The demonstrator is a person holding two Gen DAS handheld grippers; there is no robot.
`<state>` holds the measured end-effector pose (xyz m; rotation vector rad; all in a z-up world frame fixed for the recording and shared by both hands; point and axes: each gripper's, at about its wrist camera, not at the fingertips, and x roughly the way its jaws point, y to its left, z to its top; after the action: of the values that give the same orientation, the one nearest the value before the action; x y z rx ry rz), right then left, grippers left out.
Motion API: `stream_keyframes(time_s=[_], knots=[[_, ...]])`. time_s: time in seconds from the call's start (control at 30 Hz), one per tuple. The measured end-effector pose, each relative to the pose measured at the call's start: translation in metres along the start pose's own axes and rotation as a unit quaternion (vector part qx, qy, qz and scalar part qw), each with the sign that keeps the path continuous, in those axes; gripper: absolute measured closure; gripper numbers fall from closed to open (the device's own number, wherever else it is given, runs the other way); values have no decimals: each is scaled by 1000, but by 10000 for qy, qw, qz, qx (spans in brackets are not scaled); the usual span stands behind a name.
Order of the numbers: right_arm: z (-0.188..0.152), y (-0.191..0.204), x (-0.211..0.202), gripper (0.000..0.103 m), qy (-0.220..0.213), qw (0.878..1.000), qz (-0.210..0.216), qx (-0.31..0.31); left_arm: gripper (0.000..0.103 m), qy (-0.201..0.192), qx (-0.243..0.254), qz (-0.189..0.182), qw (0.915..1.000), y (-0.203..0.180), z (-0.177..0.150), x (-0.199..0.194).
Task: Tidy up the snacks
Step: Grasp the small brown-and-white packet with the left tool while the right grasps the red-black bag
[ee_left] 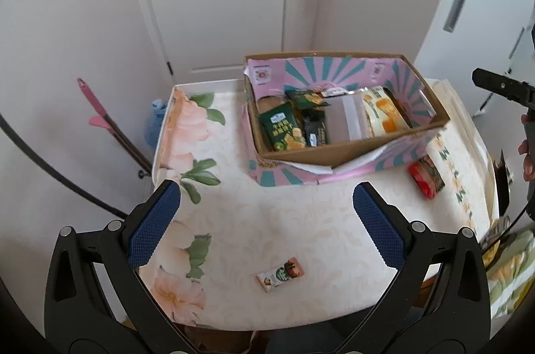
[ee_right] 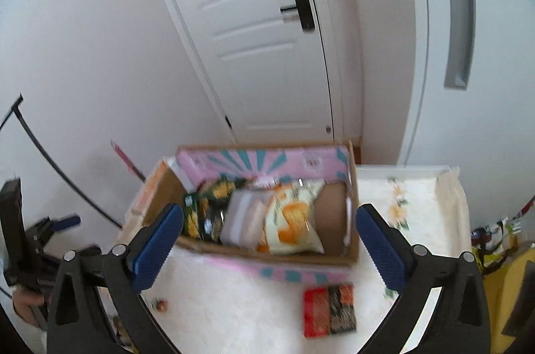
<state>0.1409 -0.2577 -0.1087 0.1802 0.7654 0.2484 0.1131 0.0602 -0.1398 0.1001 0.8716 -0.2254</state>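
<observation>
On the table (ee_left: pixel 267 220), two packets lie outside the box (ee_left: pixel 334 153).

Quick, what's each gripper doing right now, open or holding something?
Left gripper: open, holding nothing.
Right gripper: open, holding nothing.

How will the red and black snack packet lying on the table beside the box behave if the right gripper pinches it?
The red and black snack packet lies flat and looks thin, so it is probably light and floppy. Its glossy wrapper may slip between the pads. It is unlikely to roll.

Bright, even daylight; fisheye bending at edges; right wrist view motion-blurred
</observation>
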Motion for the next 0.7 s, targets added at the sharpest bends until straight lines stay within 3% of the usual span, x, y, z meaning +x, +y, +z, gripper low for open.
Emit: stream_keyframes(time_s=[0.1, 0.27, 0.37, 0.5, 0.7], knots=[[-14, -3, -7, 0, 120, 9992, -392, -45, 0, 33, 142, -161, 9998, 1, -6, 1], [-35, 2, -18, 0, 222, 9976, -648, 31, 0, 77, 387, -436, 9983, 11, -11, 1], [-47, 9, -25, 0, 220, 9938, -1075, 159, 0, 158, 659, -604, 9959, 17, -16, 2], [-65, 15, -26, 0, 250, 9929, -1116, 333, 0, 298, 1190, -734, 9897, 22, -29, 9], [-101, 18, -3, 0, 539, 9886, -1303, 526, 0, 652, 1845, -1148, 9739, 22, -56, 37]])
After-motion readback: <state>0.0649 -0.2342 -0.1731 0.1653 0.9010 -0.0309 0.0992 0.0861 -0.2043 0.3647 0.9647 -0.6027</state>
